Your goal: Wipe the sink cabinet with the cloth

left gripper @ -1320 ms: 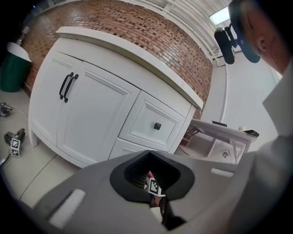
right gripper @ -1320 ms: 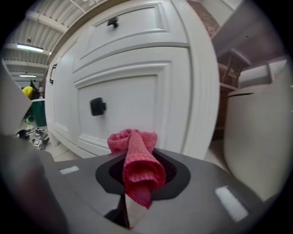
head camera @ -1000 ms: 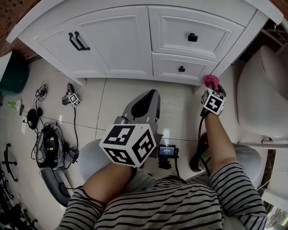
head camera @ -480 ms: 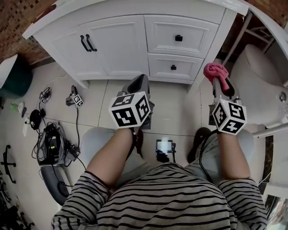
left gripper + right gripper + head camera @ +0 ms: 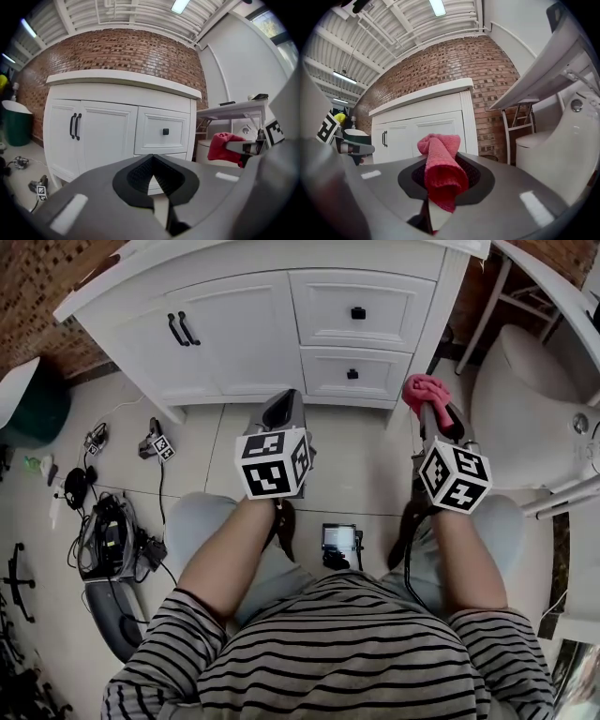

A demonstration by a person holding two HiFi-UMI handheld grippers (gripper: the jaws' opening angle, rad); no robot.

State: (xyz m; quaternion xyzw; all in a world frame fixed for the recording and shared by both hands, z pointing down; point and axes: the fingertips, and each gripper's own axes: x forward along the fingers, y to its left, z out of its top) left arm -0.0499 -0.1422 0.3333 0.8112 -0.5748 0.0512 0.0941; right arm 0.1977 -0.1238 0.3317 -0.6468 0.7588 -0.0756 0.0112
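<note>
Red knitted cloth is bunched in the right gripper, whose jaws are clamped on it; in the right gripper view the cloth rises as a folded roll out of the right gripper and droops over its front. The cloth hangs in the air near the lower right corner post of the white panelled sink cabinet with black handles, apart from it.

The left gripper points at the cabinet's drawer side. Its jaws are closed together with nothing between them, as the left gripper view shows.

Pale tiled floor lies open between the cabinet's foot and the person's knees. A white toilet stands just right of the right gripper, so the gap beside the cabinet's right edge is narrow. Black cables and gear crowd the floor at the left.
</note>
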